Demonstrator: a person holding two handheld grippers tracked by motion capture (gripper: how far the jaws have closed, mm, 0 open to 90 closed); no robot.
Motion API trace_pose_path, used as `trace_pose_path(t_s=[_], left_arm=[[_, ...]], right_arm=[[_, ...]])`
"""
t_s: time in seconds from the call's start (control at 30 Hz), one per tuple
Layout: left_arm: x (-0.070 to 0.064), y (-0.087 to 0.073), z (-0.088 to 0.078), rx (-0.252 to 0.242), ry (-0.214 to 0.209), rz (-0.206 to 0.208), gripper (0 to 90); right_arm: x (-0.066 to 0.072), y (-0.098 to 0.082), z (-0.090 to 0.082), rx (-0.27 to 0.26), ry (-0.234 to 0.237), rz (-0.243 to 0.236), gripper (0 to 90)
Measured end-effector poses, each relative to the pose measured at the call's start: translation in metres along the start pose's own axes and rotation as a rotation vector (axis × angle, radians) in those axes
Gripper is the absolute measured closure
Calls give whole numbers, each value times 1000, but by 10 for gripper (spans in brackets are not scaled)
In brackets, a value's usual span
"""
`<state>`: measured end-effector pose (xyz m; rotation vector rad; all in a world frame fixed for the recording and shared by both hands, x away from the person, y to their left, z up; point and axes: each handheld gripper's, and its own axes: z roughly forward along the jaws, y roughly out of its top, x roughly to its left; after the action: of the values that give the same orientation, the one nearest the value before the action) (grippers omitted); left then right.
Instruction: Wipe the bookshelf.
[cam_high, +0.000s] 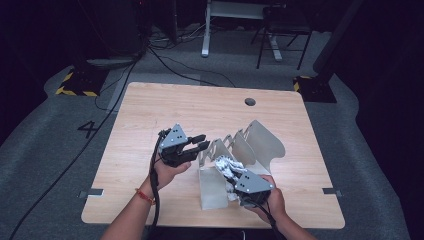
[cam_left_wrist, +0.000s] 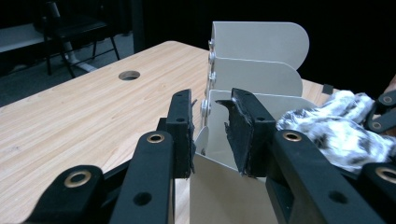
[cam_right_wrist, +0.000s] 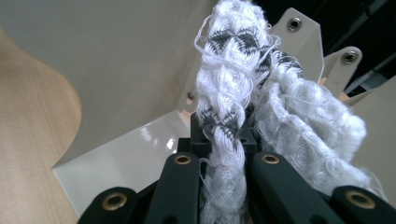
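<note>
Cloth getting tucked into the file rack

The wooden table (cam_high: 150, 115) was taken up mostly by the beige metal file rack (cam_high: 265, 142), stood near the front edge with its dividers fanned out; the rack's near corner was straddled by the left gripper (cam_high: 200, 142), whose jaws were set on either side of a divider edge, probably so the rack wouldn't slide, though whether the pads actually pressed on it couldn't be told; the white and grey cloth (cam_right_wrist: 233, 93) was kept clenched tight in the right gripper (cam_high: 239, 176), bunched up and held over the nearest slot, likely so it could be fed down between the plates.
</note>
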<state>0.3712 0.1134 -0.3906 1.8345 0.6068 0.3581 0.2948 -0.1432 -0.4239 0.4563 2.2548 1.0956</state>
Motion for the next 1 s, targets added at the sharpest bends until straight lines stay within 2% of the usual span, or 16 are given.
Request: trace_pose_path(t_s=[0.1,0.3,0.4,0.63,0.73,0.87,1.0], left_arm=[[-1,2,2,12,6,3,705],[-2,4,3,14,-10,-3,703],[-3,3,3,11,-9,-9,702],[-2,2,2,5,-19,-8,702],[-2,1,2,1,-17,-9,703],[-1,1,2,-5,-26,-11,703],[-1,0,2,-15,-29,-14,703]], right_arm=[[-4,2,3,15,-20,-3,846],[-25,3,11,30,-51,42,847],[-31,8,11,14,-59,55,847],[-26,24,12,-56,-55,52,845],[-22,22,19,-57,-38,59,845],[-17,15,32,-30,-16,61,845],[-14,3,46,33,-18,70,848]])
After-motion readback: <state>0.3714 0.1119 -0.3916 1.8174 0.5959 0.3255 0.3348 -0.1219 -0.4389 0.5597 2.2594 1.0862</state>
